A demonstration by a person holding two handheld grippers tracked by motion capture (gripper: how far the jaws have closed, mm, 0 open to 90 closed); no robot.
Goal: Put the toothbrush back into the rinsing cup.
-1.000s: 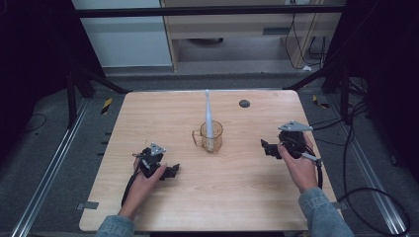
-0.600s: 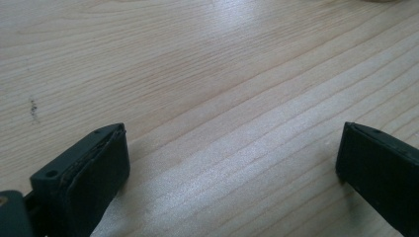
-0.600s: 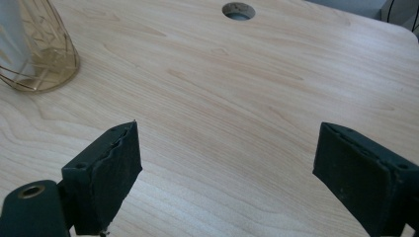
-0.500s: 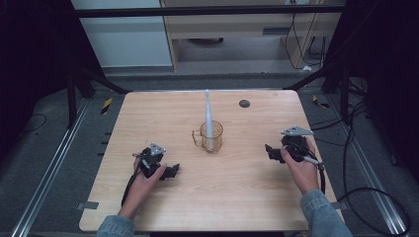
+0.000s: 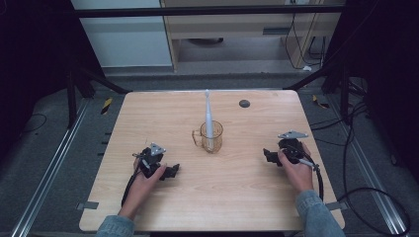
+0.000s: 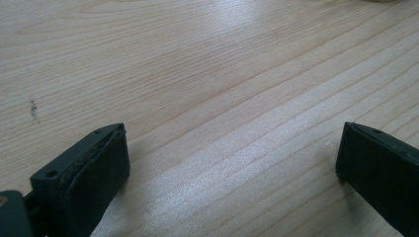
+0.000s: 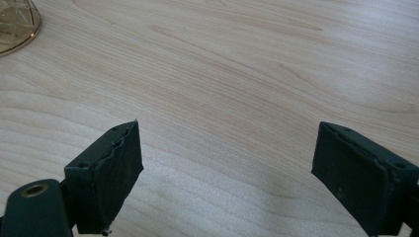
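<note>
both claws gape empty: left claw (image 6: 232, 163), right claw (image 7: 227, 168); amber mug (image 7: 15, 24) cut off at frame corner.

- I see the wooden counter (image 5: 148, 118), pale grain.
- I note a small dark round disc (image 5: 244, 103) upper right of centre.
- Grey floor (image 5: 44, 148) surrounds it.

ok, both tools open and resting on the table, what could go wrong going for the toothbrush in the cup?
1. The toothbrush stands tall and leans in the glass cup; pulling it sideways could probably tip the cup.
2. The cup looks light and transparent; a jaw of the right tool clipping its rim may slide it across the table.
3. The cup's handle faces the left tool, so an approach from that side could snag it.
</note>
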